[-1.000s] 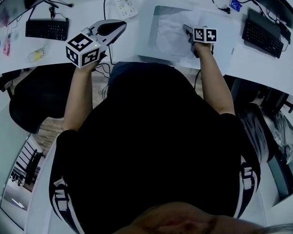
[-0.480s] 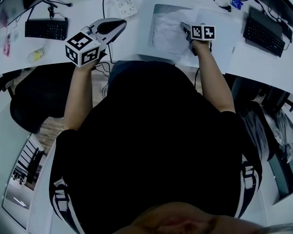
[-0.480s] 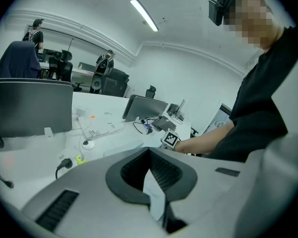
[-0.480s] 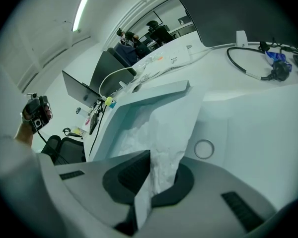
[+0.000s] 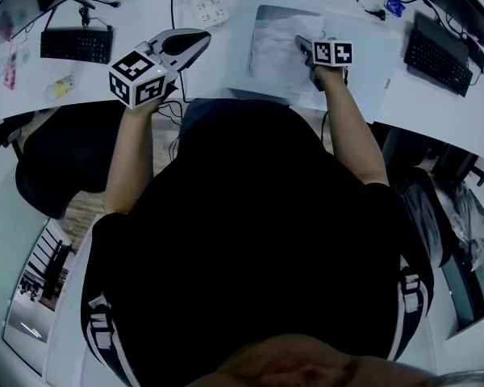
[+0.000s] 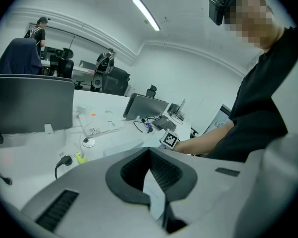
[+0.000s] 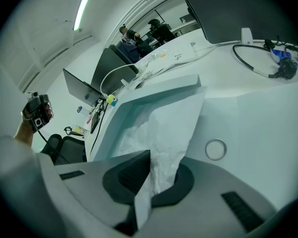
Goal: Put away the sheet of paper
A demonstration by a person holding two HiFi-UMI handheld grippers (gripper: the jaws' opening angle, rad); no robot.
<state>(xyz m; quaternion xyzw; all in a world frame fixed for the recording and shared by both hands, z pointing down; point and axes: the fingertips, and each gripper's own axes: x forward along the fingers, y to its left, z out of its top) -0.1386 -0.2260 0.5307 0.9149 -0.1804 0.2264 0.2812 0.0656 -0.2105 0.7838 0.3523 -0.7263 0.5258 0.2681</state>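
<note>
A crumpled white sheet of paper (image 7: 175, 125) is pinched in my right gripper (image 7: 150, 155), which is shut on its near edge. The sheet hangs over an open white box (image 7: 156, 90) that holds more crumpled paper. In the head view the right gripper (image 5: 303, 43) sits over the box (image 5: 240, 55), with the sheet (image 5: 276, 51) spread inside it. My left gripper (image 5: 200, 40) is raised off to the left of the box. In the left gripper view its jaws (image 6: 149, 150) are shut on a small white paper scrap (image 6: 154, 198).
The box sits on a white desk (image 5: 145, 22). A power strip (image 5: 206, 2) lies just left of it, with keyboards at far left (image 5: 77, 47) and far right (image 5: 436, 55). A round metal cap (image 7: 216, 149) and cables (image 7: 253, 63) lie to the right. A black chair (image 5: 60, 164) stands below the desk.
My right gripper has edged slightly farther over the box with the sheet. The left gripper has stayed where it was.
</note>
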